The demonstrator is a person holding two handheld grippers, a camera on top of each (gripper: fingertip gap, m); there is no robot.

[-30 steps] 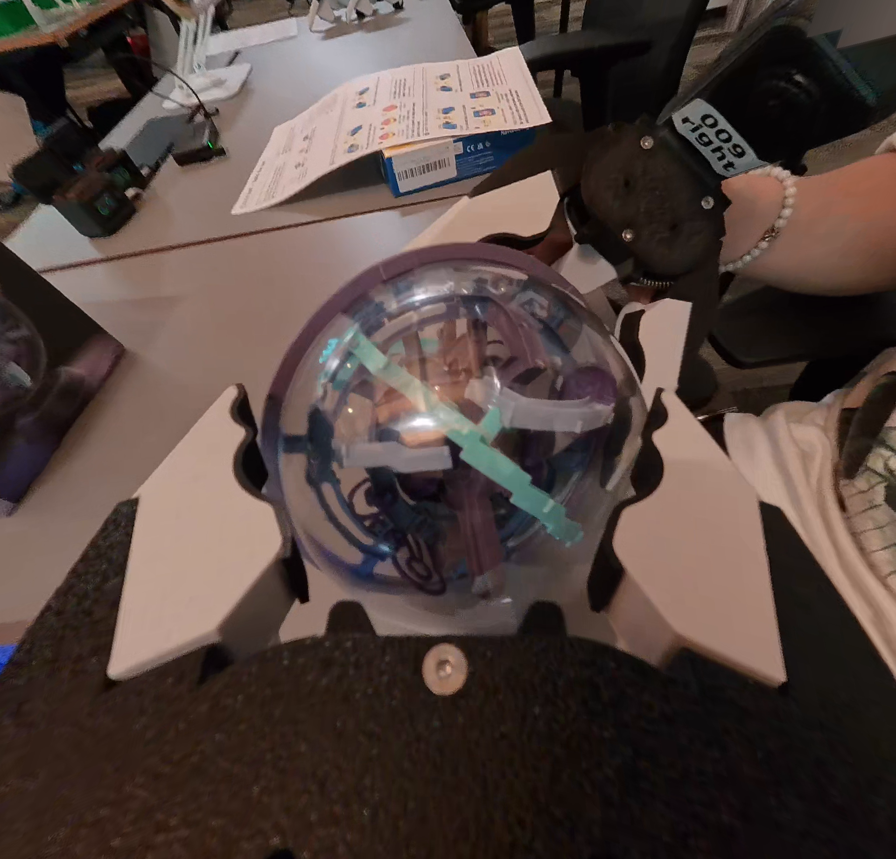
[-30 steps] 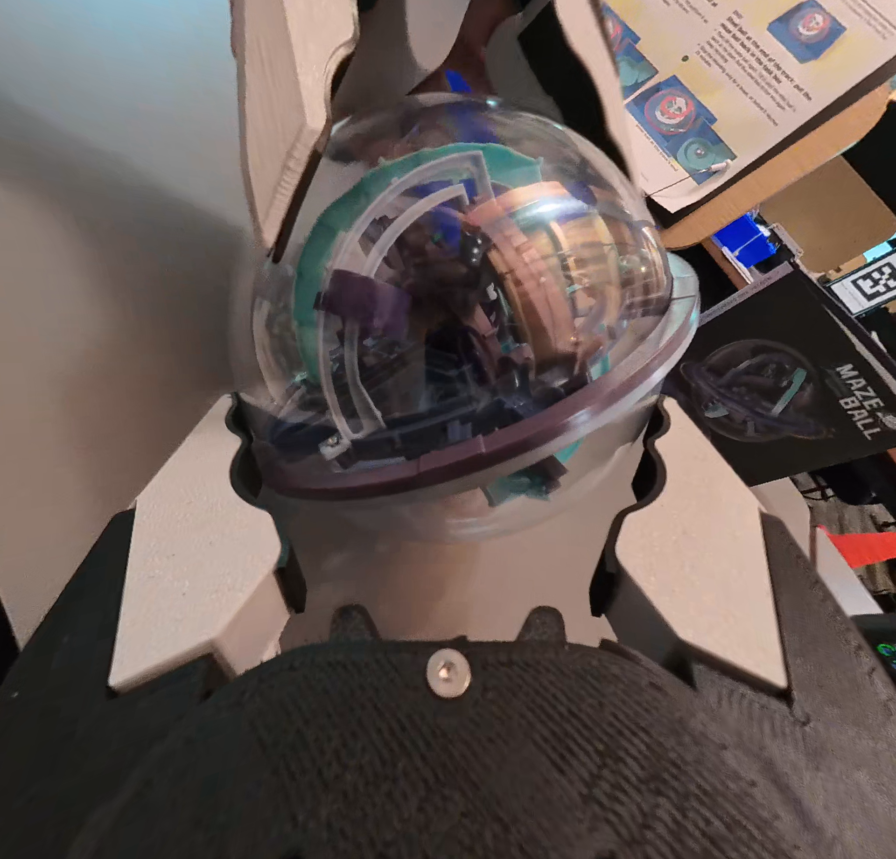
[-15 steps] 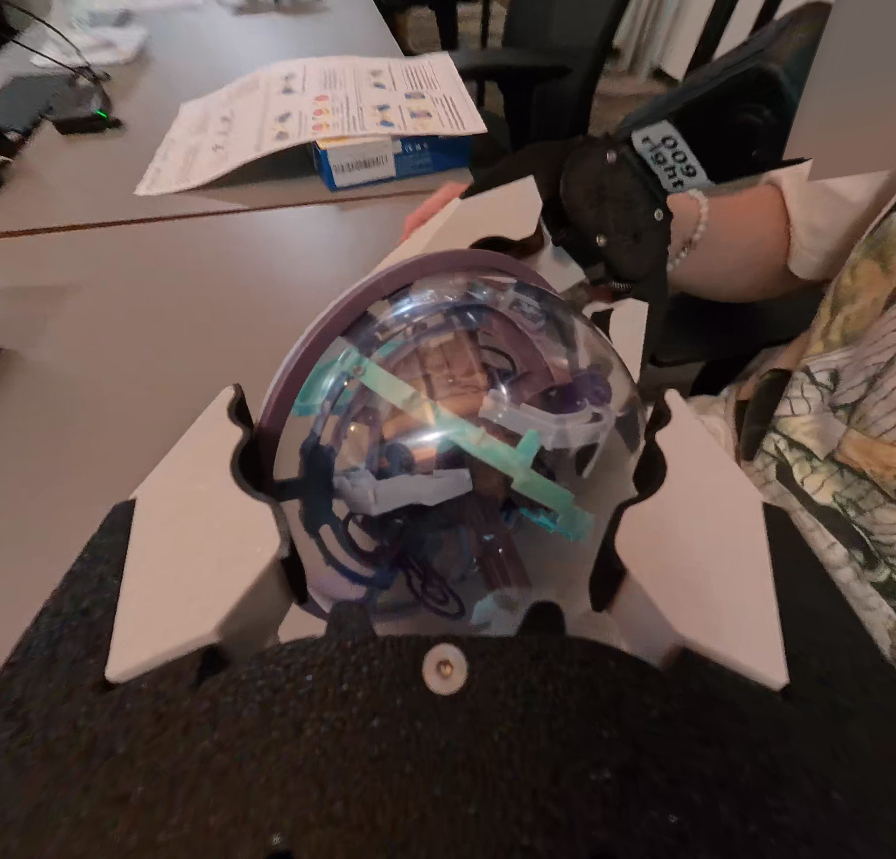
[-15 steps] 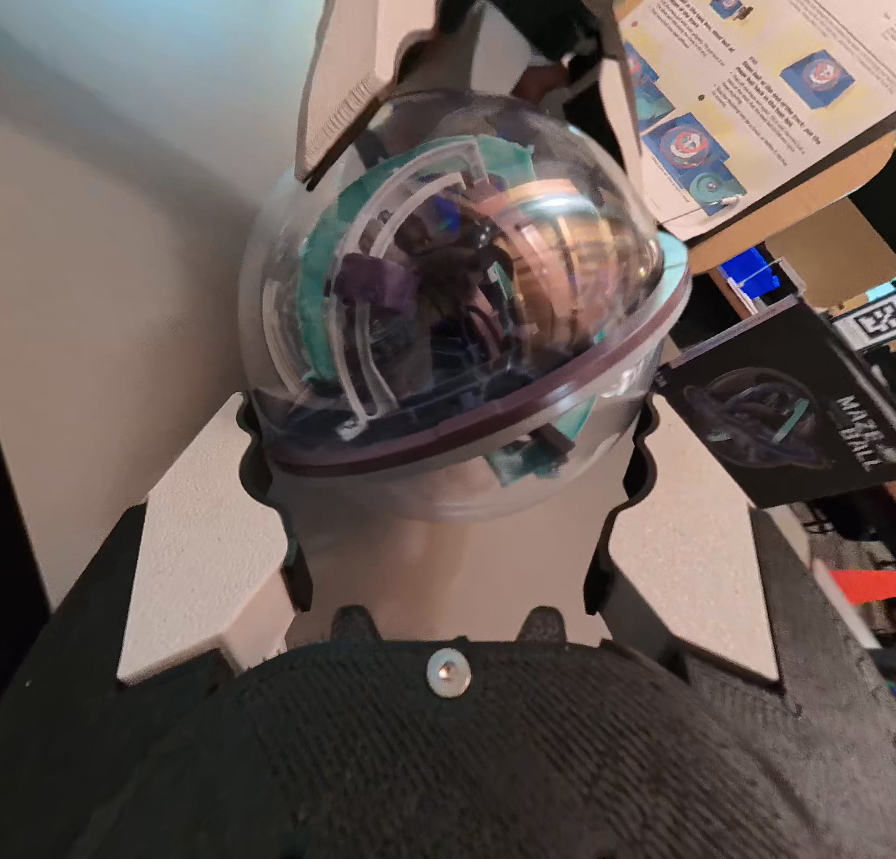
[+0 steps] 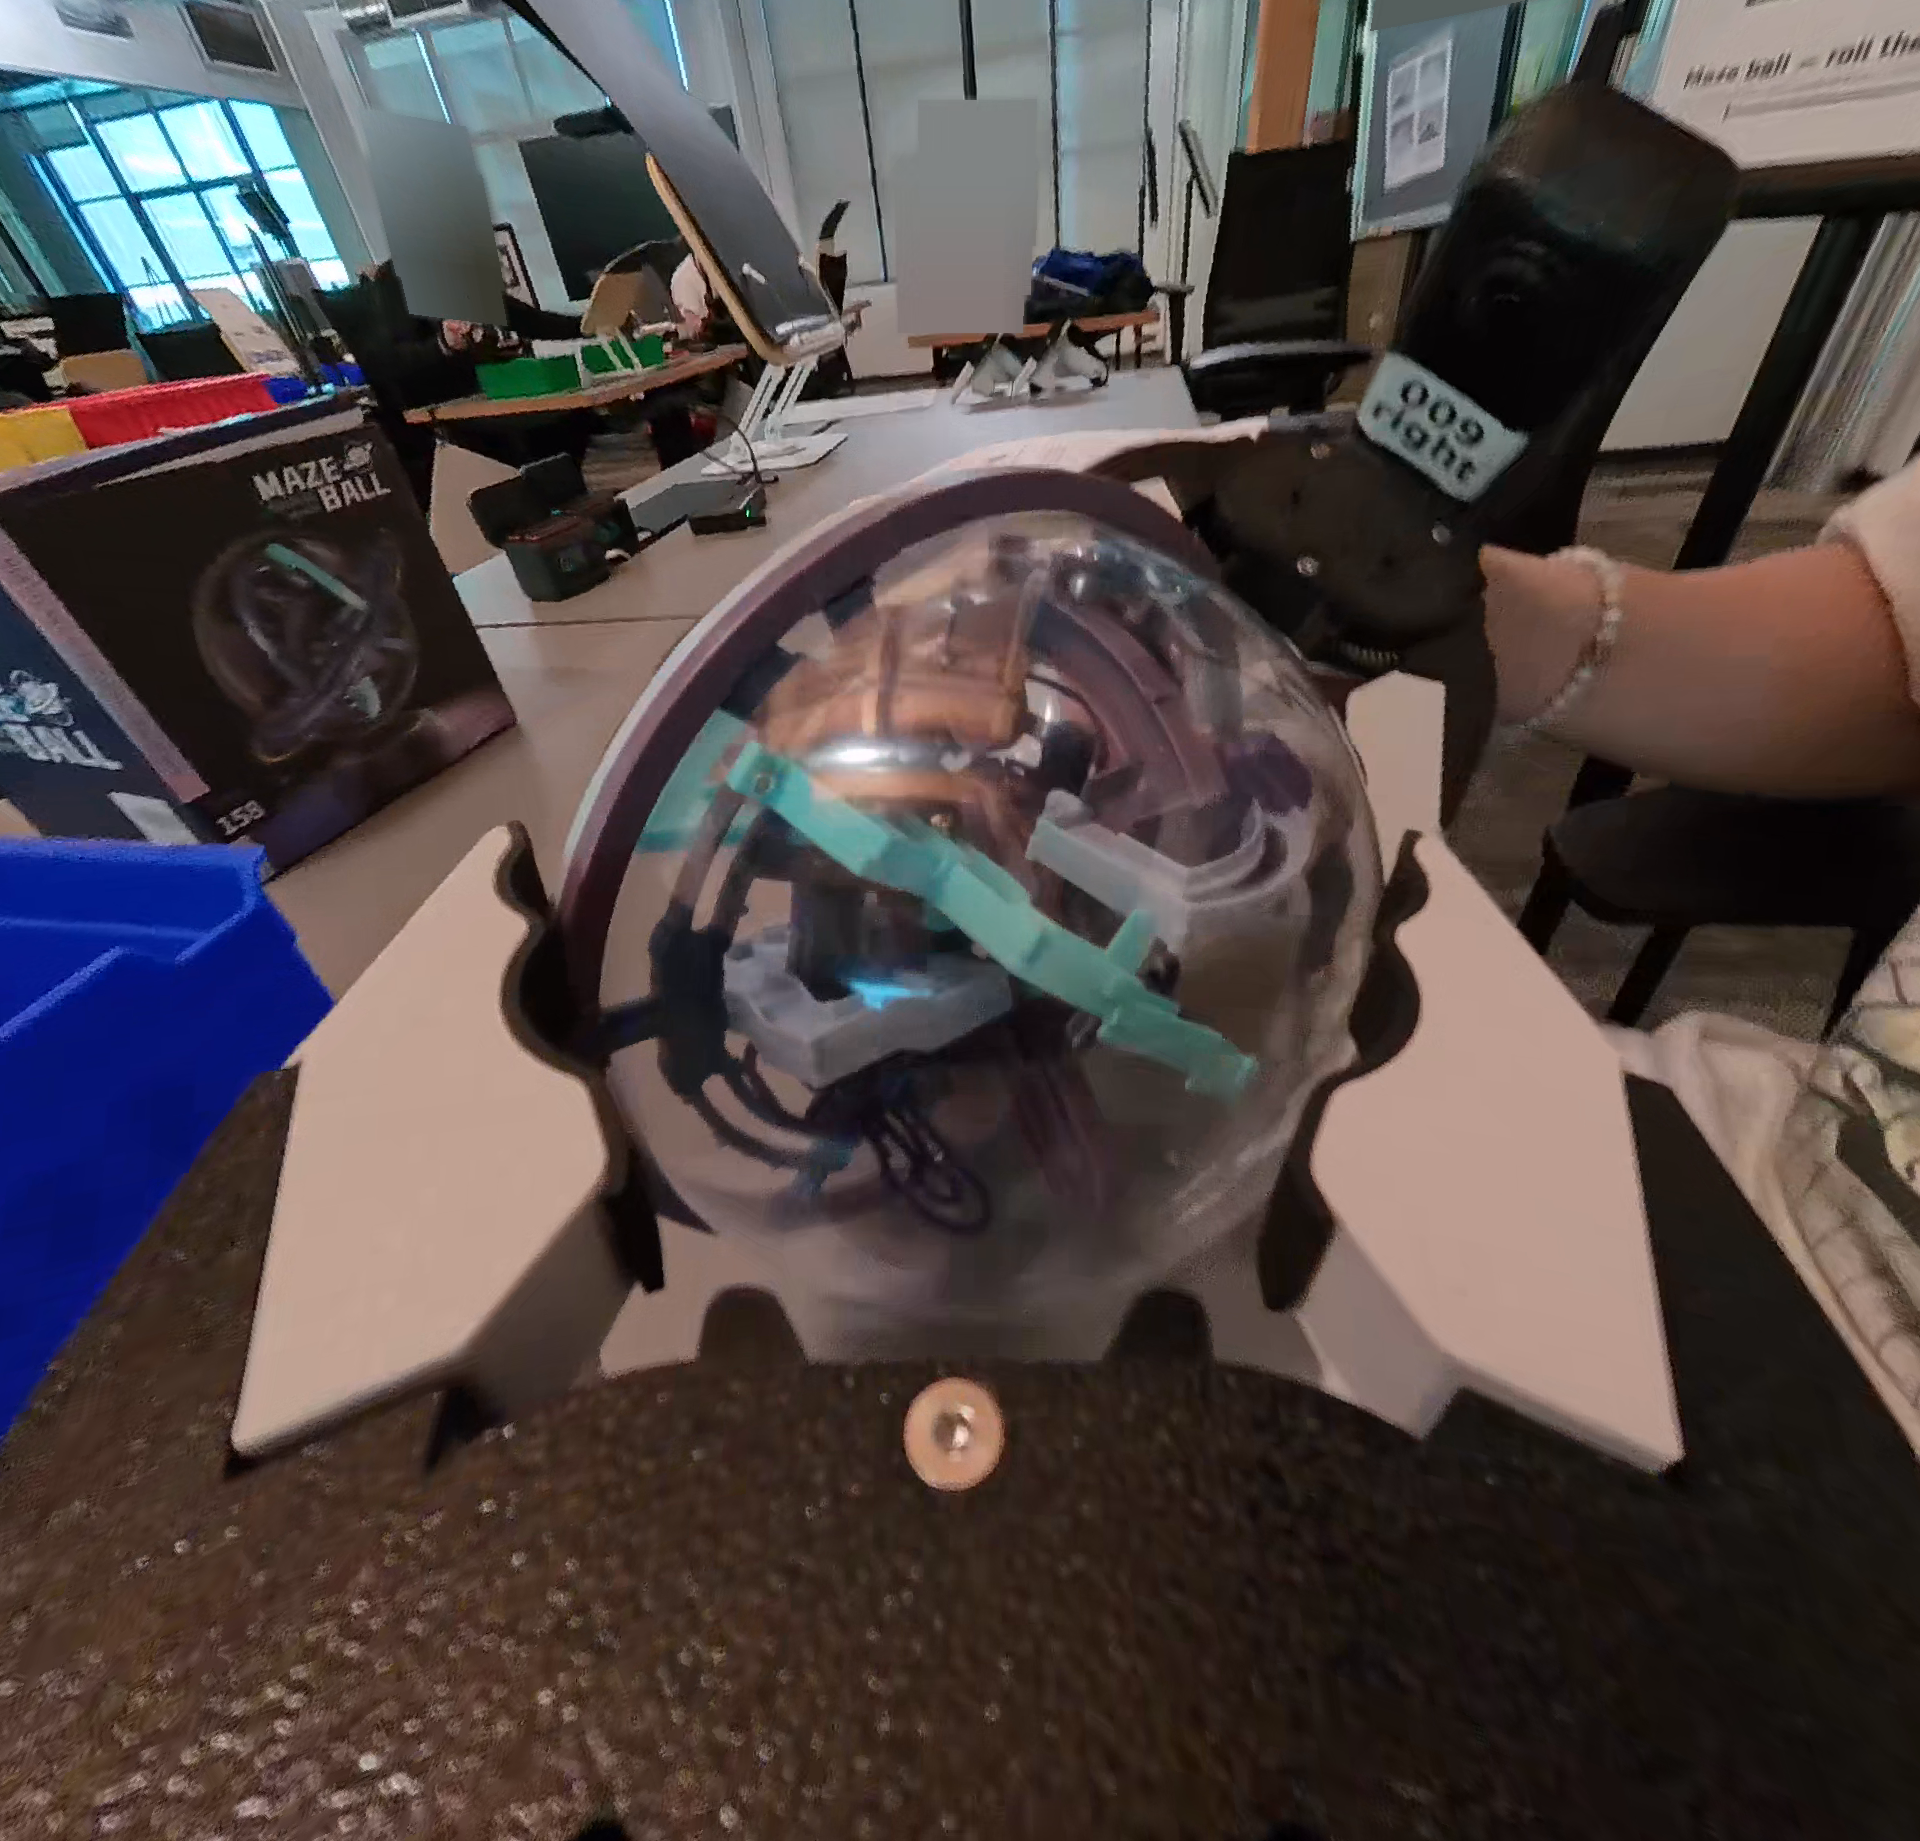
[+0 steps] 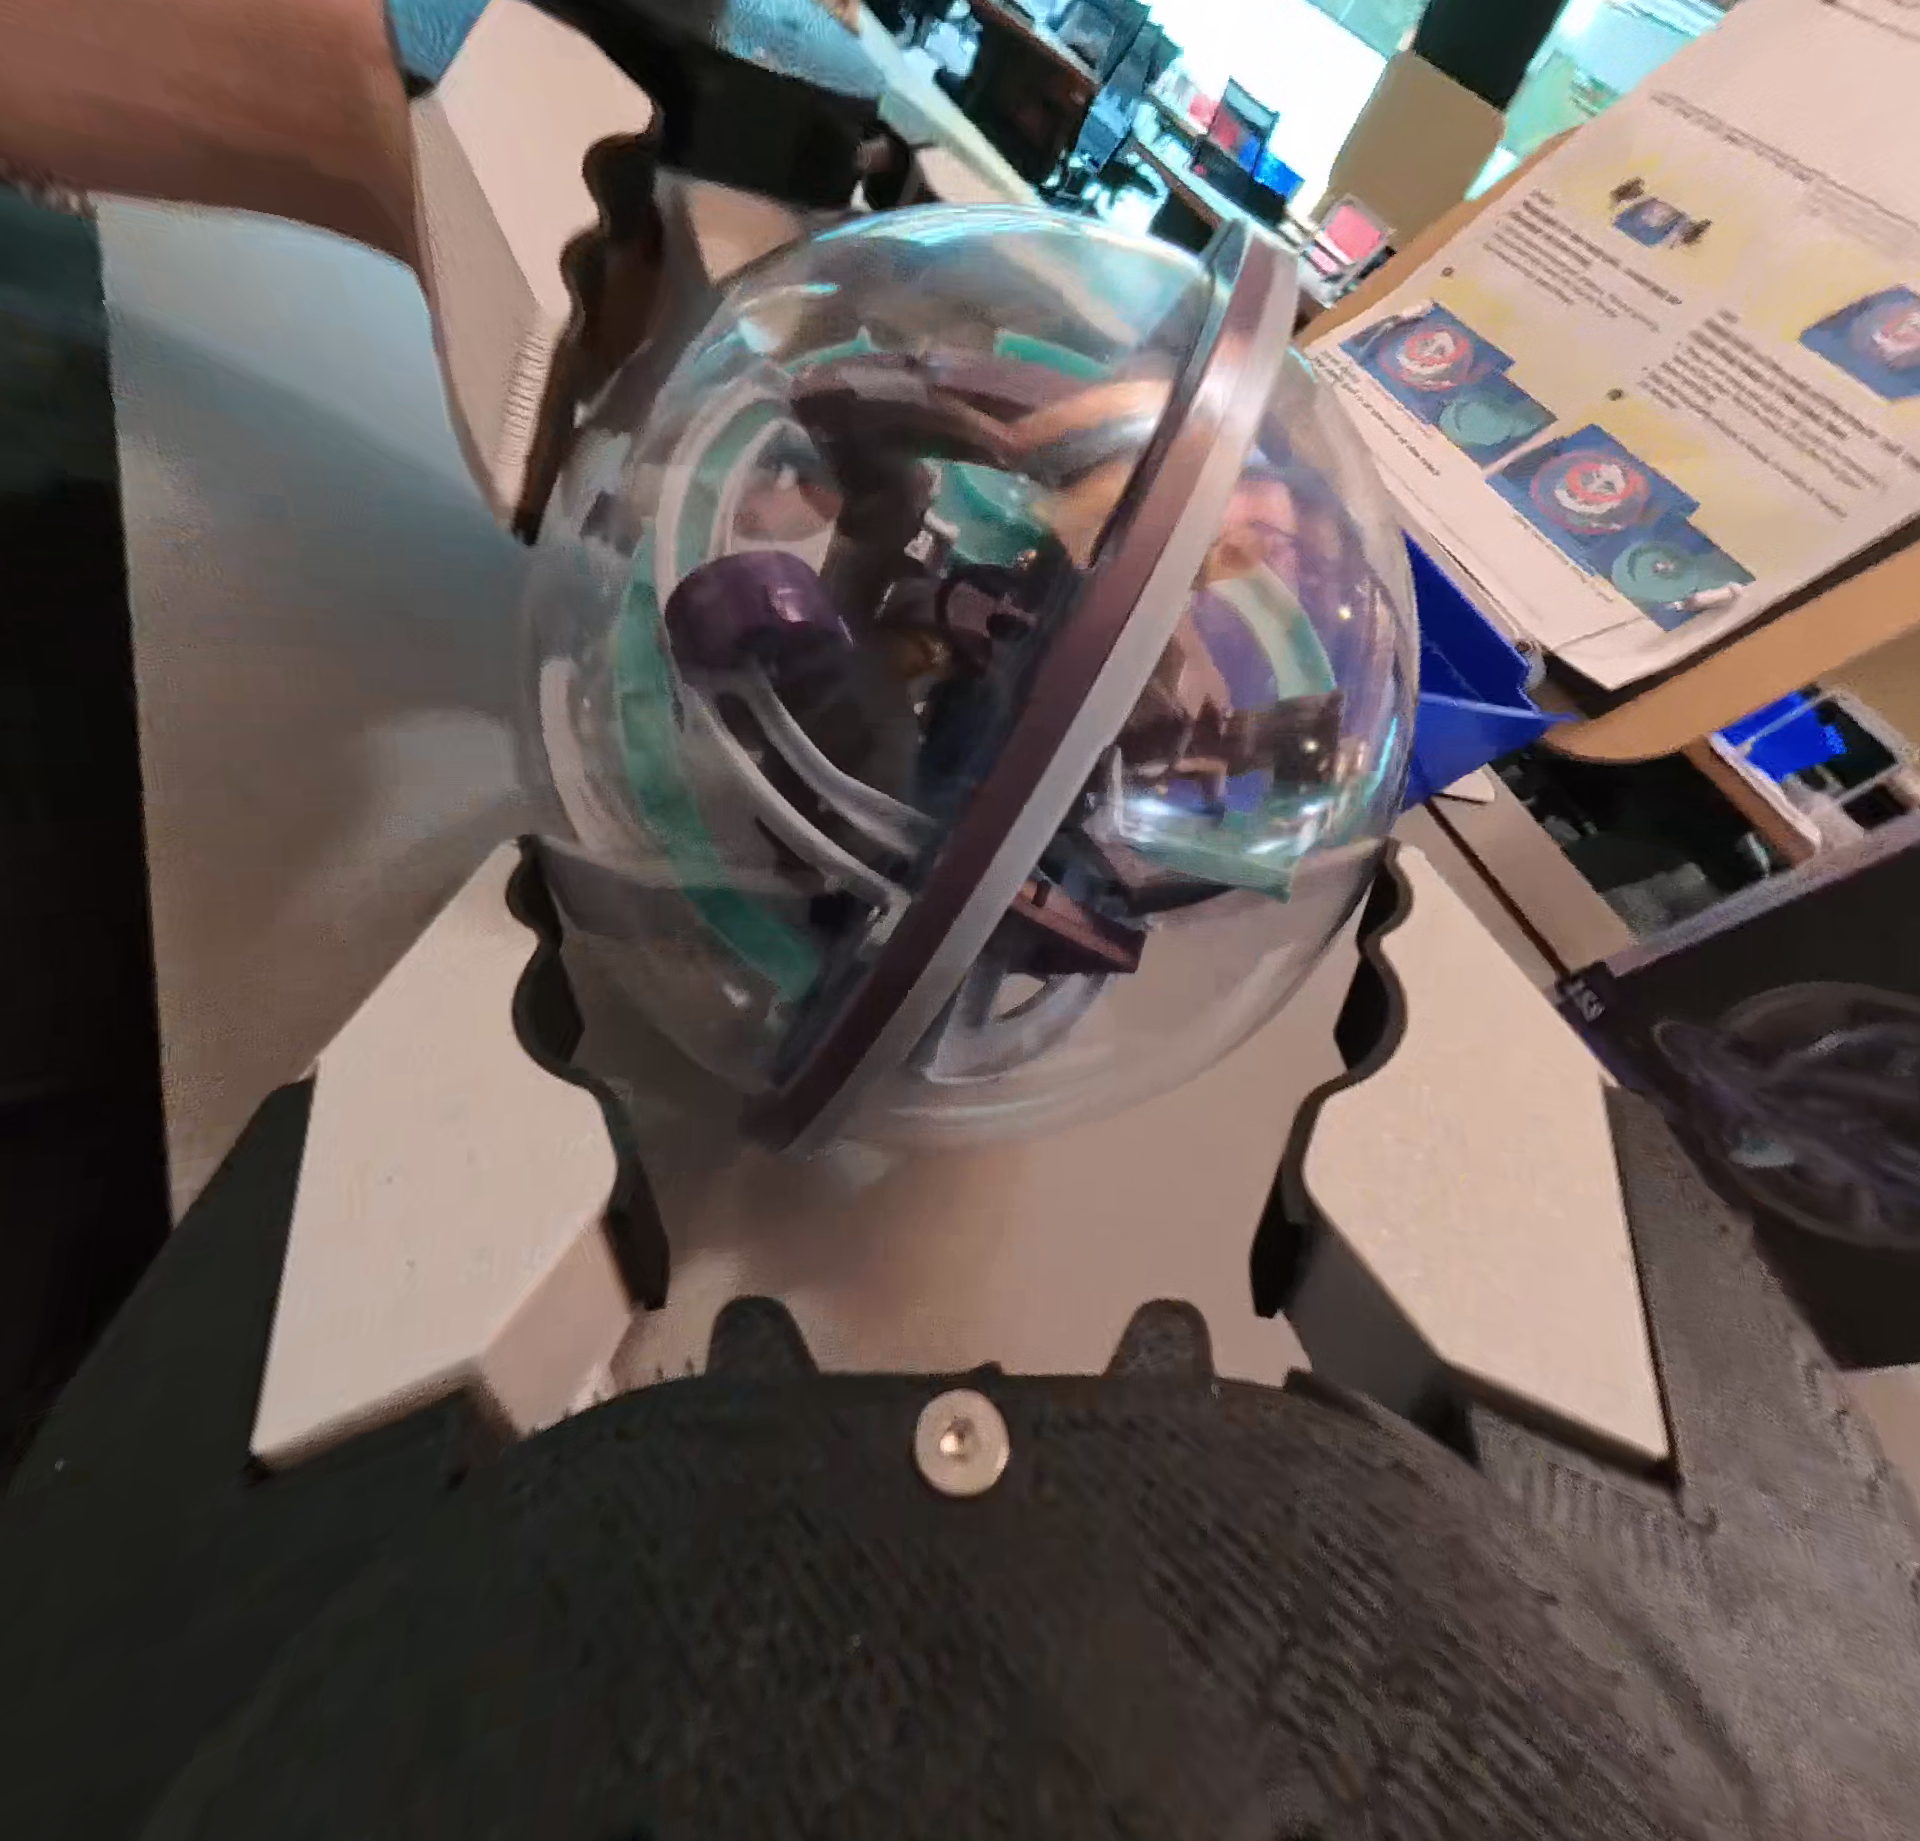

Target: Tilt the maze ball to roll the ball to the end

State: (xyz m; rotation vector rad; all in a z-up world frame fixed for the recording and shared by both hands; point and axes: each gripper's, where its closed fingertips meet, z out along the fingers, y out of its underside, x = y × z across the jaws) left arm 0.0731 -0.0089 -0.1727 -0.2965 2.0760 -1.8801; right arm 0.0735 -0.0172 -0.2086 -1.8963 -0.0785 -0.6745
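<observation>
Maze ball (image 5: 966,908) clamped between both grippers' fingers (image 5: 436,1147).

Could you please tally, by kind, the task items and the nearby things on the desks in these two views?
Maze ball: 1
Grippers, left gripper and right gripper: 2
Maze ball boxes: 1
Blue bins: 1
Instruction sheets: 1
Total: 6
</observation>
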